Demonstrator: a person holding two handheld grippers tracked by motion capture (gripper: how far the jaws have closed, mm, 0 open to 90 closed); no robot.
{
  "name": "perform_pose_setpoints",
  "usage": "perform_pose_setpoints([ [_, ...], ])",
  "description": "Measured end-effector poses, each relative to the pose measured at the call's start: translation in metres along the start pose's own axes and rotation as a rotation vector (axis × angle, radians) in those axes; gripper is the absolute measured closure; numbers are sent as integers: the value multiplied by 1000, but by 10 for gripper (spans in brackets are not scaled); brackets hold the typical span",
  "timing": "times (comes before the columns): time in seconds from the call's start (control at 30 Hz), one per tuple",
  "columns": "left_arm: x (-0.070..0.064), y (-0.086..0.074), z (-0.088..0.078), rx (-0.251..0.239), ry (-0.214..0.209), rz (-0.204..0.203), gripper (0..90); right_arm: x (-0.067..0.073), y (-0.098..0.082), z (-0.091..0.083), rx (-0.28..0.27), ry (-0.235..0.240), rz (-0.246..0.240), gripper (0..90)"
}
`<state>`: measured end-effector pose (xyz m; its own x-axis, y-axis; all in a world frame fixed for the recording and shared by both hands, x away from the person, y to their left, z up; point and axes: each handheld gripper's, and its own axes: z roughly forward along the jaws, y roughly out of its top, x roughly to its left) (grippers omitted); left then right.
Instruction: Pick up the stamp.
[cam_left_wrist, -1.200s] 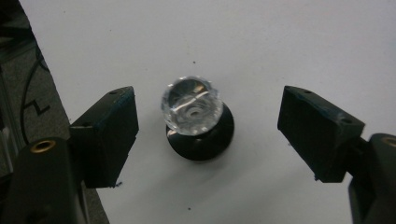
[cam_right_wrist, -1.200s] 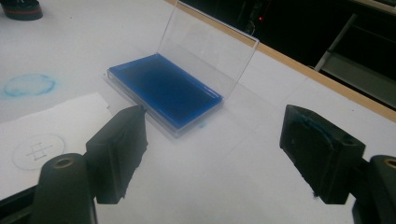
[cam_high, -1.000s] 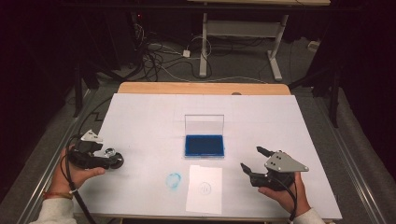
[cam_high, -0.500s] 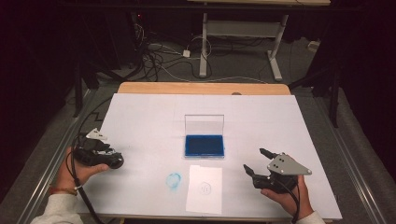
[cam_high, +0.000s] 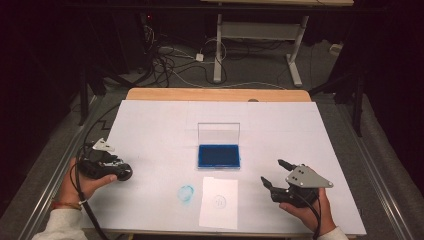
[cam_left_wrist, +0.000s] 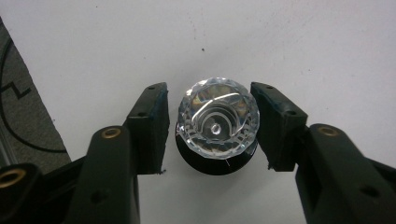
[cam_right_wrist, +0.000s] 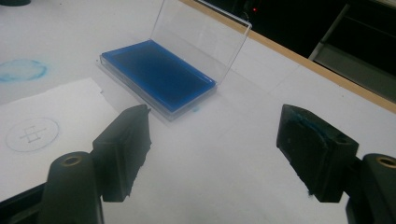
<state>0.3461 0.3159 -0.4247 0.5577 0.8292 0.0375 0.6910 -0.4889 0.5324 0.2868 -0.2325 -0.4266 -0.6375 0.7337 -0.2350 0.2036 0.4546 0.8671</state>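
Note:
A stamp with a faceted clear knob on a black base stands on the white table sheet at the left. My left gripper points down over it. Its jaws have just been closing and now flank the knob with narrow gaps showing, the left pad clearly apart from it. In the high view the left gripper sits at the table's left edge. My right gripper hovers open at the front right, its jaws having just closed a little with nothing between them.
An open blue ink pad with an upright clear lid sits mid-table. In front lies a white paper slip bearing a round stamped mark, and a blue smear is beside it. A wooden edge runs along the back.
The left jaws have narrowed around the stamp. Both hands have stayed where they were, and the right jaws have drawn in slightly.

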Motion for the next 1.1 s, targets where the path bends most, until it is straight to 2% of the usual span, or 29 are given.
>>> perform_pose_setpoints([
  [0.27,-2,0,2,5,-5,15,536,1,0,0,1,2,-4,268],
  [0.47,-3,0,2,6,-6,-1,540,1,0,1,5,3,-8,273],
  [0.63,-3,-1,3,-10,-10,-26,543,2,0,2,10,4,-9,276],
  [0.8,-3,-2,4,-28,-6,-32,544,2,0,2,9,2,-8,276],
  [0.93,-5,-1,4,-15,10,-14,544,1,0,2,6,2,-9,276],
  [1.1,-7,-2,4,-32,19,-9,545,0,0,1,6,0,-9,276],
])
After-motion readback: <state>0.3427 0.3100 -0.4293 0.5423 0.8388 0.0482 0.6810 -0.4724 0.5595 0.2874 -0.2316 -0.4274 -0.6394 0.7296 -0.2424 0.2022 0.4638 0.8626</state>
